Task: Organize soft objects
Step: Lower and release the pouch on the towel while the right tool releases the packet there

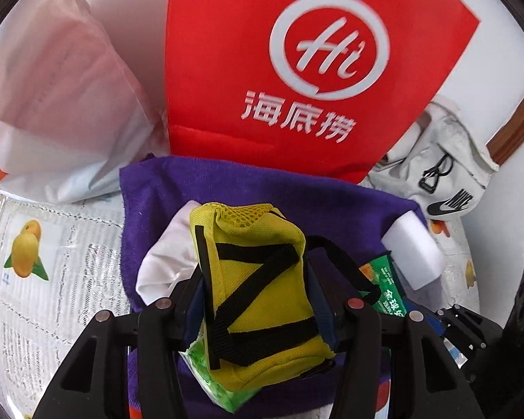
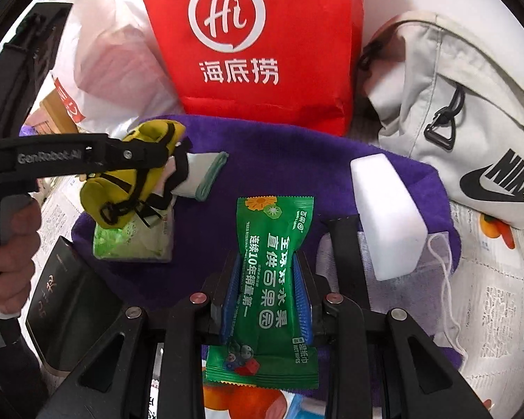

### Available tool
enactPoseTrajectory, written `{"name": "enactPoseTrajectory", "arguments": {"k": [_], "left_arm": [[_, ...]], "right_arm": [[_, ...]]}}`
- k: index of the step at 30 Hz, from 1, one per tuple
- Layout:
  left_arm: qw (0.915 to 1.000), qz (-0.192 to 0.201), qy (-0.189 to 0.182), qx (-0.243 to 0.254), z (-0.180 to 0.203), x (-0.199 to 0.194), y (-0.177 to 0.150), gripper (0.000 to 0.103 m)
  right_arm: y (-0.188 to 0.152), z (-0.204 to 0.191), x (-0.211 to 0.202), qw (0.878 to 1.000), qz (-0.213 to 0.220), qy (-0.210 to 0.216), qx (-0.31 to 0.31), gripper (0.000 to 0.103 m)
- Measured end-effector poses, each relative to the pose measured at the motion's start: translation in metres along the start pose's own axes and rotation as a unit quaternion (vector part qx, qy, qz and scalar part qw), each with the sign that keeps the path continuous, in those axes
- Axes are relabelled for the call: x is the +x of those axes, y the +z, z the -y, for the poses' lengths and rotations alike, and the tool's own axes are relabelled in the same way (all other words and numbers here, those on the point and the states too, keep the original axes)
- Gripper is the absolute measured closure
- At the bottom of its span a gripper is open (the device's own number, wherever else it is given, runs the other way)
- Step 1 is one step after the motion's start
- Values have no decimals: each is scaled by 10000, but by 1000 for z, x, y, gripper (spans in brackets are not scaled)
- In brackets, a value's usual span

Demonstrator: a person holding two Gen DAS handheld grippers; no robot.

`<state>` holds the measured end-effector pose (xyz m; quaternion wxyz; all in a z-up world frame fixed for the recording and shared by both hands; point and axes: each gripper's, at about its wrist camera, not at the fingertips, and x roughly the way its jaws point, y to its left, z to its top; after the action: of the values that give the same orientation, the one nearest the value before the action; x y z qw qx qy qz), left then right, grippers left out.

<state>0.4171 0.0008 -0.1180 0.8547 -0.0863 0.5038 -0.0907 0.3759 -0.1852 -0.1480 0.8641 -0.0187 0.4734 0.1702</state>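
My left gripper is shut on a yellow pouch with black straps and holds it above the purple towel. The pouch also shows in the right wrist view, held by the left gripper. My right gripper is shut on a green wet-wipes packet above the purple towel. A white sponge block lies on the towel to the right. A green tissue pack and a folded white cloth lie at the left.
A red bag with a white logo stands behind the towel. A white plastic bag is at the left, a white Nike bag at the right. A dark box and a white face mask lie nearby.
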Motion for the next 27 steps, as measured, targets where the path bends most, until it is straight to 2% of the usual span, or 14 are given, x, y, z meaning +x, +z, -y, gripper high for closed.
{"name": "enactPoseTrajectory", "arguments": {"k": [9, 14, 16, 18, 27], "left_arm": [[9998, -160, -120, -75, -6, 9, 2, 47], [9994, -240, -199, -153, -9, 7, 3, 42], [9993, -264, -221, -160, -10, 4, 3, 35], [9994, -229, -179, -165, -10, -2, 3, 30], [9995, -27, -175, -247, -11, -45, -9, 30]], "right_arm": [[5, 6, 18, 9991, -351, 76, 206, 70], [8, 7, 18, 9990, -358, 163, 212, 51], [8, 6, 14, 9992, -300, 173, 182, 41], [8, 7, 9, 9993, -260, 180, 194, 38], [-8, 2, -51, 9989, 334, 195, 276, 38]]}}
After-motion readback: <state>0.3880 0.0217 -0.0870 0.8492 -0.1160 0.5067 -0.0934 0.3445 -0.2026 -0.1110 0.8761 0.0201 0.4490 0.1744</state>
